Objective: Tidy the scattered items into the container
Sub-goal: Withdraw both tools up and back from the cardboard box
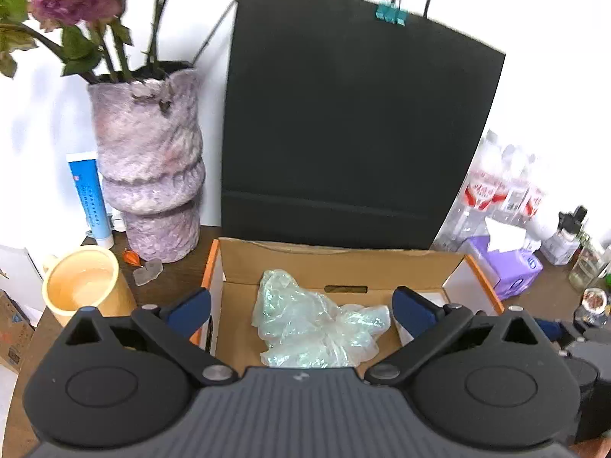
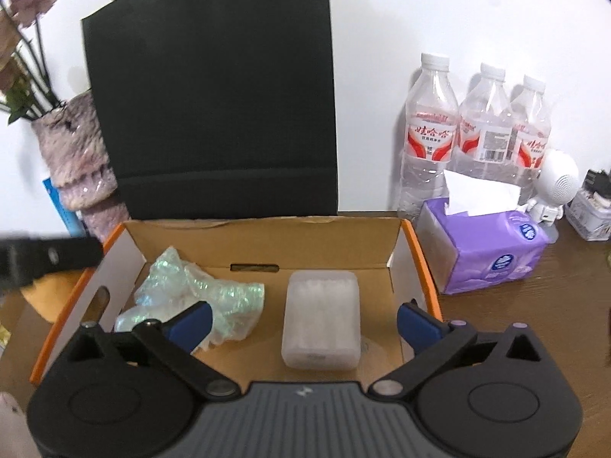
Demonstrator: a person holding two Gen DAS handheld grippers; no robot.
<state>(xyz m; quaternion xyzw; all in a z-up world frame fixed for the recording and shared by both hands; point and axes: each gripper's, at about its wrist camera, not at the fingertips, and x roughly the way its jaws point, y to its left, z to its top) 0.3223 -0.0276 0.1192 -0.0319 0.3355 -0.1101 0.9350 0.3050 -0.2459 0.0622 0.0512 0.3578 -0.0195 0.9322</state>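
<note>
An open cardboard box [image 1: 336,263] [image 2: 267,236] with orange edges sits on the brown table. Inside it lies a crumpled iridescent plastic bag [image 1: 313,324] [image 2: 194,290] on the left and a frosted plastic case [image 2: 322,320] on the right. My left gripper [image 1: 301,305] hovers above the bag, open, nothing between its blue-padded fingers. My right gripper [image 2: 303,322] hangs open over the case, its fingers standing apart from the case's sides. The left gripper's black body [image 2: 46,255] shows at the left edge of the right wrist view.
A black paper bag [image 1: 355,126] [image 2: 214,95] stands behind the box. Left of the box are a purple vase with wilted flowers [image 1: 152,168], a yellow mug [image 1: 82,286], a blue tube [image 1: 89,198]. To the right stand a purple tissue pack [image 2: 485,248], three water bottles [image 2: 477,129], small jars [image 1: 588,267].
</note>
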